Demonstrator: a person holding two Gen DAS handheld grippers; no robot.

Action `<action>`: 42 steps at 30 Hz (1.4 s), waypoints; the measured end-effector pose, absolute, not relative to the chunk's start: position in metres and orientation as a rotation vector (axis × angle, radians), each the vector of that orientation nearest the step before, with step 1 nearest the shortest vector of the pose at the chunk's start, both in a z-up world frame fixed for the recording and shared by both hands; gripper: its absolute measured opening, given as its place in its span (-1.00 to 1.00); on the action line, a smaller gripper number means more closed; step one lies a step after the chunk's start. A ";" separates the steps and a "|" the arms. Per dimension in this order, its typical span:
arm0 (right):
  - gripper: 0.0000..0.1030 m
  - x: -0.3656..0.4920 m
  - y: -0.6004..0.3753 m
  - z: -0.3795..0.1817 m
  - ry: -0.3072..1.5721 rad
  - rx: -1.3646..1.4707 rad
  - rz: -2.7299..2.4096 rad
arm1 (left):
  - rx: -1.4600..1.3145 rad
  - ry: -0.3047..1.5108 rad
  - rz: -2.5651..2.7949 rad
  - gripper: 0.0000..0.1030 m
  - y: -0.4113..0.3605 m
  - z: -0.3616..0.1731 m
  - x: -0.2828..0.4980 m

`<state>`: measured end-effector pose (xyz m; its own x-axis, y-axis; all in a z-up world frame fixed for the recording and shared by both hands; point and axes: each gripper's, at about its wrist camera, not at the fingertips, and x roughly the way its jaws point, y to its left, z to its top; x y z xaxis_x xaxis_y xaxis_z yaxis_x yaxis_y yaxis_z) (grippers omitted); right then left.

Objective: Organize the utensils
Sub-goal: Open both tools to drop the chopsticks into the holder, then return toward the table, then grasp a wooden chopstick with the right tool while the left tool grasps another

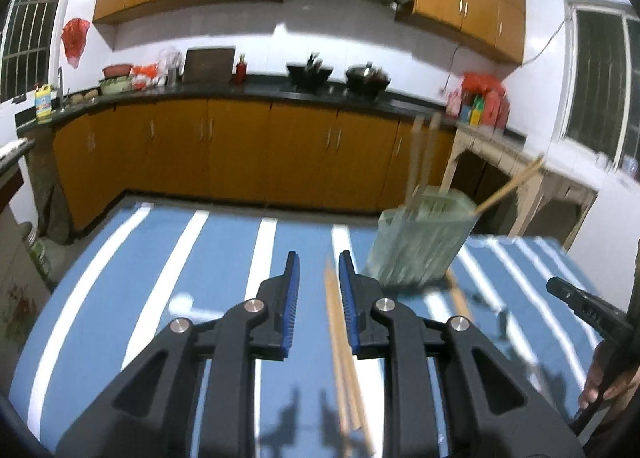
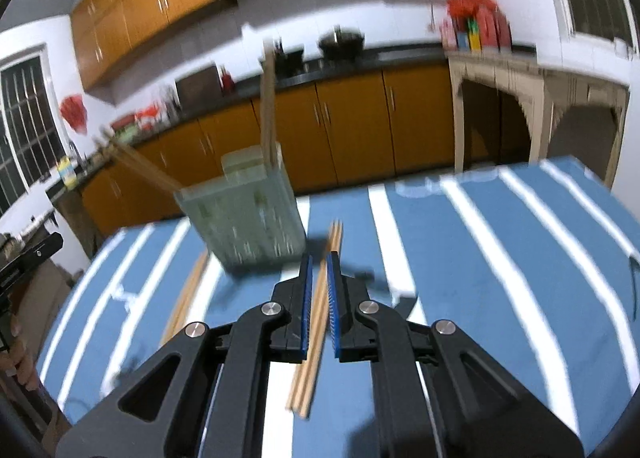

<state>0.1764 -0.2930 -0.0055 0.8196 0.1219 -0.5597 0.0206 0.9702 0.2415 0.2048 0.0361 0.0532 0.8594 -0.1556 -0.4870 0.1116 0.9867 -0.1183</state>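
A pale green see-through utensil holder point(image 1: 420, 242) point(image 2: 248, 218) stands on the blue, white-striped tablecloth point(image 1: 160, 278) with several wooden chopsticks point(image 1: 424, 154) point(image 2: 267, 106) upright or leaning in it. My left gripper point(image 1: 319, 258) is open, left of the holder. A pair of chopsticks point(image 1: 340, 350) lies on the cloth below the gap between its jaws. My right gripper point(image 2: 319, 256) has its jaws almost together and grips nothing. Another pair point(image 2: 317, 322) lies on the cloth under it, pointing at the holder's right side. The views are blurred.
More chopsticks point(image 2: 186, 298) point(image 1: 460, 298) lie on the cloth beside the holder's base. The table's far edge point(image 1: 240, 208) drops to the kitchen floor, with orange cabinets point(image 1: 240, 150) behind. A hand point(image 1: 604, 386) shows at the right edge of the left wrist view.
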 end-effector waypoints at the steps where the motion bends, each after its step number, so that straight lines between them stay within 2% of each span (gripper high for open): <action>1: -0.83 0.179 -0.291 -0.016 0.645 0.247 0.058 | -0.085 0.541 -0.139 -0.58 0.037 0.042 0.206; 8: -0.83 0.189 -0.280 -0.063 0.805 0.258 0.068 | -0.092 0.671 -0.148 -0.57 0.042 -0.010 0.210; 11: -0.82 0.193 -0.278 -0.068 0.831 0.252 0.072 | -0.080 0.701 -0.160 -0.47 0.038 -0.023 0.211; 12: -0.75 0.194 -0.276 -0.070 0.837 0.245 0.071 | -0.078 0.707 -0.163 -0.47 0.037 -0.025 0.213; 13: -0.55 0.194 -0.275 -0.070 0.837 0.239 0.066 | -0.075 0.716 -0.168 -0.46 0.035 -0.028 0.214; 15: -0.37 0.195 -0.273 -0.071 0.833 0.228 0.060 | -0.075 0.728 -0.174 -0.44 0.035 -0.032 0.216; 18: -0.37 0.198 -0.273 -0.074 0.840 0.217 0.057 | -0.075 0.750 -0.178 -0.43 0.034 -0.037 0.219; 28: -0.58 0.207 -0.264 -0.082 0.855 0.148 0.022 | -0.075 0.785 -0.187 -0.43 0.031 -0.048 0.226; 35: -0.84 0.208 -0.269 -0.087 0.867 0.099 -0.028 | -0.087 0.808 -0.215 -0.43 0.027 -0.053 0.228; 42: -0.85 0.205 -0.304 -0.088 0.861 0.209 -0.114 | -0.093 0.848 -0.276 -0.48 0.019 -0.062 0.229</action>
<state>0.2046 -0.3045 -0.0878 0.6473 -0.0153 -0.7621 0.1840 0.9734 0.1367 0.2292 0.0191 -0.0621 0.6281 -0.2777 -0.7269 0.2038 0.9603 -0.1907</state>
